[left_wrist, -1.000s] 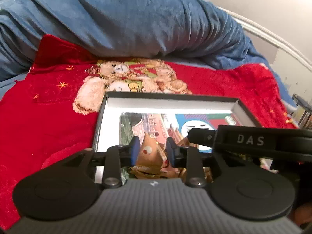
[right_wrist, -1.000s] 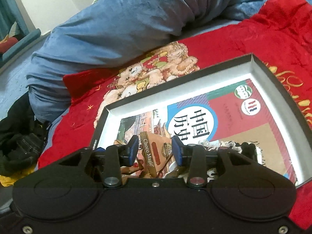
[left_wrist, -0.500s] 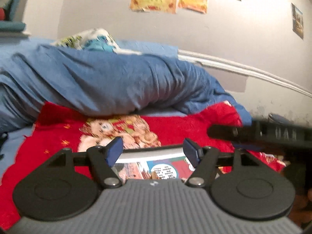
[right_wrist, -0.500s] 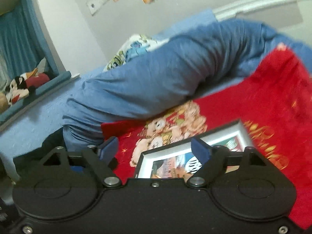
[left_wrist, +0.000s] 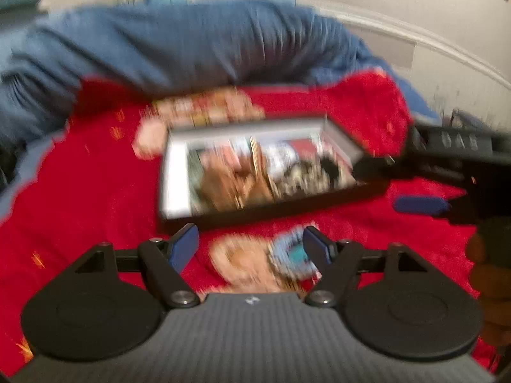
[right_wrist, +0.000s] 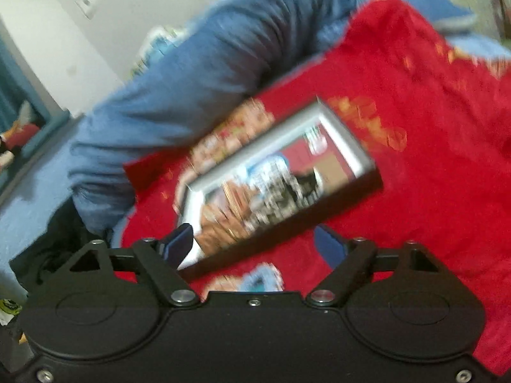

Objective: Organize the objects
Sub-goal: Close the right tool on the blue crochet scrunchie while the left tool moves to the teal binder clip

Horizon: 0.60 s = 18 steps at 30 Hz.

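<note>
Shallow black rectangular box w/ white lining on red bed blanket, long axis left-right in left view. Left gripper jaws opening, nothing btwn. Right gripper jaws apart but closing, empty.

The left gripper has a ribbed grey body, black round side discs, silver pivot screws and blue finger pads. The right gripper is all black.

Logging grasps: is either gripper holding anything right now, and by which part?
Nothing is held. The left gripper is opening, the right gripper closing slightly; both empty, short of the box.

Bedroom: bed w/ blue duvet, red blanket.
</note>
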Available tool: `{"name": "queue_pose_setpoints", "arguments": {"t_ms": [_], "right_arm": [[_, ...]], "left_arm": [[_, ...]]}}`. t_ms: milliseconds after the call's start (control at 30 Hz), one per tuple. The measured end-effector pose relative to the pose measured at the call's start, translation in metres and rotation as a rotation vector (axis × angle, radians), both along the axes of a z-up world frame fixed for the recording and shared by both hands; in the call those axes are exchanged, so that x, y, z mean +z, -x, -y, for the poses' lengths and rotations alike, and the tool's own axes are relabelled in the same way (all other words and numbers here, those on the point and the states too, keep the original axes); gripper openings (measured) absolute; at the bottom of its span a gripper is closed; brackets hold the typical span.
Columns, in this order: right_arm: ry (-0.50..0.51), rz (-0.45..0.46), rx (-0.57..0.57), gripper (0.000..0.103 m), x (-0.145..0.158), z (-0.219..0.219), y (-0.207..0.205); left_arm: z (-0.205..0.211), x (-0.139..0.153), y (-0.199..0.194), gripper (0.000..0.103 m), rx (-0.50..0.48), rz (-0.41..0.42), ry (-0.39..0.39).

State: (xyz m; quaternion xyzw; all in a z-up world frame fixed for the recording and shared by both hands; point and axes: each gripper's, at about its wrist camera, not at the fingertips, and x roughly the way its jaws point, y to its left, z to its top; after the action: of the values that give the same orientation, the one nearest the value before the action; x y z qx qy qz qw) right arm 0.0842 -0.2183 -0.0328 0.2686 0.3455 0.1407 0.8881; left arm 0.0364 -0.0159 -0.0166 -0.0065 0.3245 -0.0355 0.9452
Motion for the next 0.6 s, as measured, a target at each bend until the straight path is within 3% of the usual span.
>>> {"name": "queue_pose_setpoints", "arguments": {"t_ms": [100, 233, 433, 600], "right_arm": [[0.053, -0.019, 0.056, 0.073, -0.013, -0.016, -0.011], [0.116, -0.063, 0.122, 0.051, -0.027, -0.036, -0.024], [0.156, -0.123, 0.156, 0.033, -0.045, -0.048, -0.031], [0.201, -0.167, 0.128, 0.030, -0.056, -0.054, -0.033]], "left_arm": [[0.006, -0.016, -0.010, 0.082, -0.009, -0.054, 0.022], [0.005, -0.028, -0.017, 0.082, -0.010, -0.108, 0.082], [0.000, -0.035, -0.020, 0.082, 0.029, -0.141, 0.067], [-0.002, -0.034, -0.019, 0.082, 0.043, -0.143, 0.061]]}}
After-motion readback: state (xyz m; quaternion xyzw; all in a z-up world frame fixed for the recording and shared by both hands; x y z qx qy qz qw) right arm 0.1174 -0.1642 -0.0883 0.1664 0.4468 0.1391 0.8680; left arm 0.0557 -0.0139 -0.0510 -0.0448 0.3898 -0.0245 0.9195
